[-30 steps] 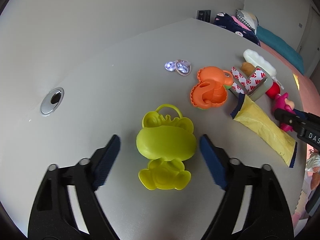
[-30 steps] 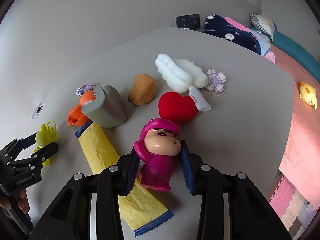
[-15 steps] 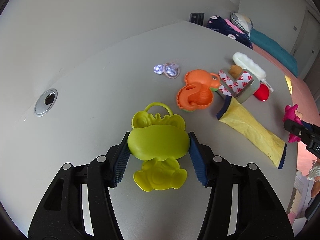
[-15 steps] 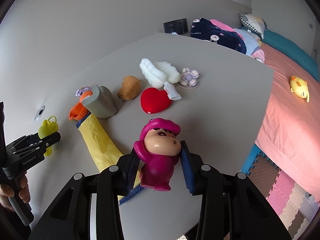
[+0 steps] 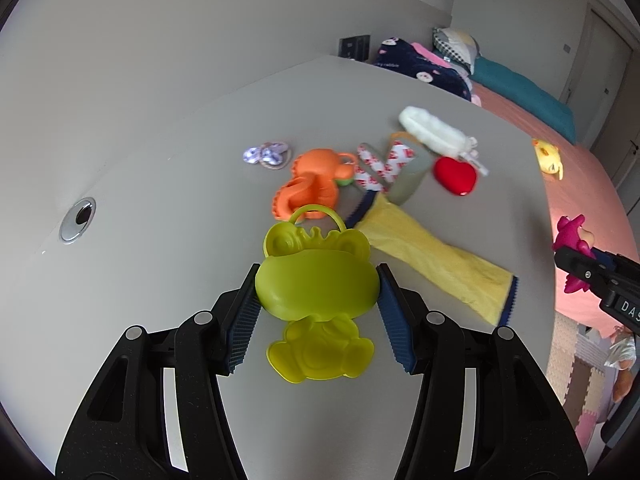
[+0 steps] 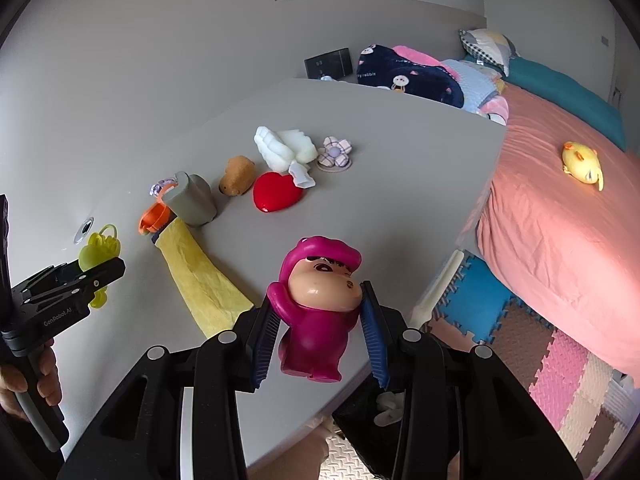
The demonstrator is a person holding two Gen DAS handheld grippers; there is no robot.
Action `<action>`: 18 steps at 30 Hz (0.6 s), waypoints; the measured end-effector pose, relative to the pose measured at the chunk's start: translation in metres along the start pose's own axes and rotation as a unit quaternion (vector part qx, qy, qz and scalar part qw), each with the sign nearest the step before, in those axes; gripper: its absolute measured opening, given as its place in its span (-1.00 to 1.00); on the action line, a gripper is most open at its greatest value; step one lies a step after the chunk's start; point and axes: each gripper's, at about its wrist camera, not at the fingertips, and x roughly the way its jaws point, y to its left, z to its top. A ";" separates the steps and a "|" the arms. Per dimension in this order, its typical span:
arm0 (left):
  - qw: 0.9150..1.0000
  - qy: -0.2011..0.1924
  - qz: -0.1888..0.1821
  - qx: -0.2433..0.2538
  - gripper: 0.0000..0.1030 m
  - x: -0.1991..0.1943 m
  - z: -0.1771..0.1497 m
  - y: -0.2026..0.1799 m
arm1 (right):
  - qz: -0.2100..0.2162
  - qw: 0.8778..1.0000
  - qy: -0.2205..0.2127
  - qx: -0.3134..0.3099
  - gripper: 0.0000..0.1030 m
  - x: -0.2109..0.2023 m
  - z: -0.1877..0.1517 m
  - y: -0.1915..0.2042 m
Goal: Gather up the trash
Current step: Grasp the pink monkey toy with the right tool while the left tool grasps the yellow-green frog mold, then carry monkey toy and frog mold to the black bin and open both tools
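At the centre of the left wrist frame, a yellow-green frog mould (image 5: 316,280) is being pinched across its domed head by the left gripper (image 5: 318,310); being hollow, stiff plastic, it is judged light but slippery. At centre right, an orange mould (image 5: 310,184), a yellow wrapper (image 5: 432,264) and a red heart (image 5: 456,174) are crowding the grey table (image 5: 180,200). In the right wrist frame, lower centre, a magenta figurine (image 6: 318,312) is being clamped by the right gripper (image 6: 320,336).
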 end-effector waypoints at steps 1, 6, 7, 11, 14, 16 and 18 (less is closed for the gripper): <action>1.000 -0.002 -0.003 0.003 0.07 -0.002 0.000 -0.006 | 0.000 1.000 -0.001 0.001 -0.21 -0.003 -0.001 -0.002; 1.000 -0.007 -0.016 0.015 0.07 -0.009 -0.003 -0.032 | -0.004 1.000 -0.008 0.008 -0.21 -0.020 -0.010 -0.018; 1.000 -0.007 -0.020 0.019 0.07 -0.011 -0.004 -0.039 | -0.007 1.000 -0.010 0.009 -0.21 -0.023 -0.012 -0.022; 0.999 -0.008 -0.034 0.033 0.07 -0.014 -0.008 -0.062 | -0.017 1.000 -0.014 0.017 -0.21 -0.036 -0.021 -0.038; 0.998 -0.007 -0.044 0.044 0.07 -0.016 -0.012 -0.079 | -0.023 0.999 -0.016 0.027 -0.21 -0.043 -0.027 -0.050; 0.997 -0.008 -0.050 0.052 0.07 -0.016 -0.013 -0.089 | -0.028 0.999 -0.018 0.035 -0.21 -0.047 -0.031 -0.057; 0.997 -0.008 -0.056 0.059 0.07 -0.018 -0.015 -0.099 | -0.034 0.998 -0.020 0.044 -0.21 -0.051 -0.034 -0.067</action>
